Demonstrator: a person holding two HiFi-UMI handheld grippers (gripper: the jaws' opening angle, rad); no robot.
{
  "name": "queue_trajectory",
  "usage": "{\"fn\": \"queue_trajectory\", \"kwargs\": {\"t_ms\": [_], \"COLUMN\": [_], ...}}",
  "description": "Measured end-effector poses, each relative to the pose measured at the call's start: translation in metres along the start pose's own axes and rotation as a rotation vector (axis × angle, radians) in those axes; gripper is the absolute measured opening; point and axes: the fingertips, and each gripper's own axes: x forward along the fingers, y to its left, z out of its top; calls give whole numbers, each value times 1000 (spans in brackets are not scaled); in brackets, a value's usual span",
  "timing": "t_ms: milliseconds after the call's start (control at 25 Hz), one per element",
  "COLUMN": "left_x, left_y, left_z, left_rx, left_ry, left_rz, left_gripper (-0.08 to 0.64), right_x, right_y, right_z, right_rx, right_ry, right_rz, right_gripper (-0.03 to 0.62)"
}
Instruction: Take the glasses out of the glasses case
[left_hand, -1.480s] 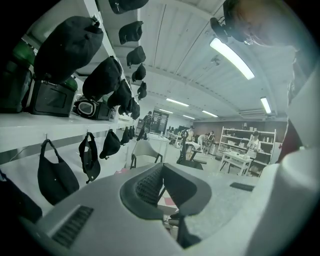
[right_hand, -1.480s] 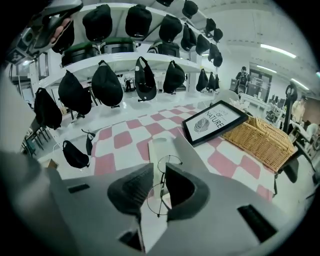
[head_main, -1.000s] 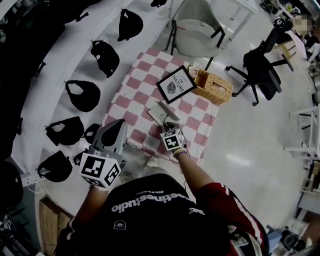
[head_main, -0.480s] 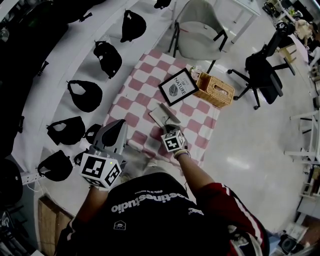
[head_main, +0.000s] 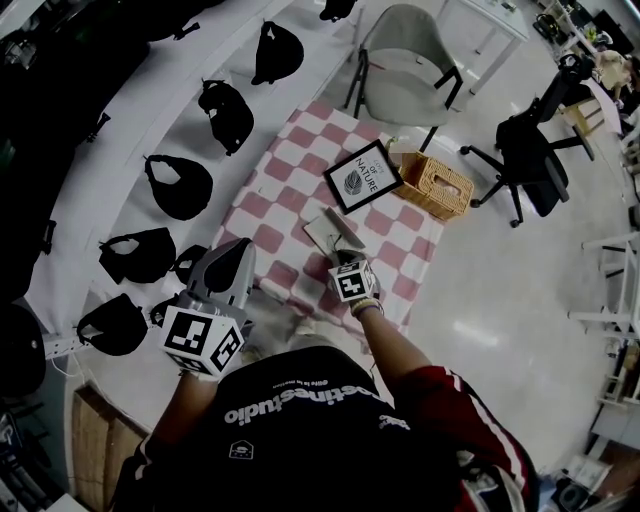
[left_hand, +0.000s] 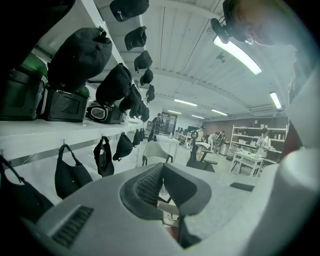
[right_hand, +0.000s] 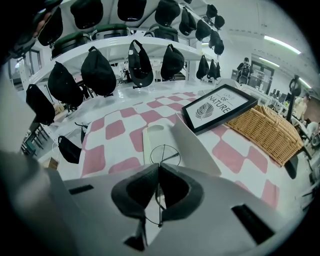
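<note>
The glasses case (right_hand: 156, 141) lies open on the pink-and-white checked tablecloth (right_hand: 117, 129), white, with its flap (right_hand: 195, 142) folded out to the right. In the head view the glasses case (head_main: 330, 231) sits mid-table, just beyond my right gripper (head_main: 345, 258). Thin wire-framed round glasses (right_hand: 165, 154) stand over the case, one lens ring showing. My right gripper (right_hand: 159, 169) is shut on their thin frame. My left gripper (head_main: 233, 255) hangs off the table's left near edge. In its own view the left gripper (left_hand: 162, 168) is shut on nothing and points up into the room.
A black-framed "NATURE" sign (head_main: 363, 177) and a wicker basket (head_main: 438, 186) stand at the table's far right. A grey chair (head_main: 405, 70) is behind the table, a black office chair (head_main: 530, 150) to its right. Black bags (head_main: 180, 186) hang along the white shelving at left.
Only the head camera has shifted slightly. Both grippers keep their places, the right one still at the open case.
</note>
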Motion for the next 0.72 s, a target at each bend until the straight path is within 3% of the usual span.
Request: {"fn": "queue_trajectory", "kwargs": {"t_ms": [720], "left_x": [-28], "left_y": [6], "left_z": [22], "left_rx": [2], "left_ry": [-64], "left_rz": [-32], "left_gripper": [6], "right_x": [-47], "right_y": [-1], "right_z": [34], "right_rx": [21], "right_ry": [-89], "right_rz": [-43], "right_gripper": [12]}}
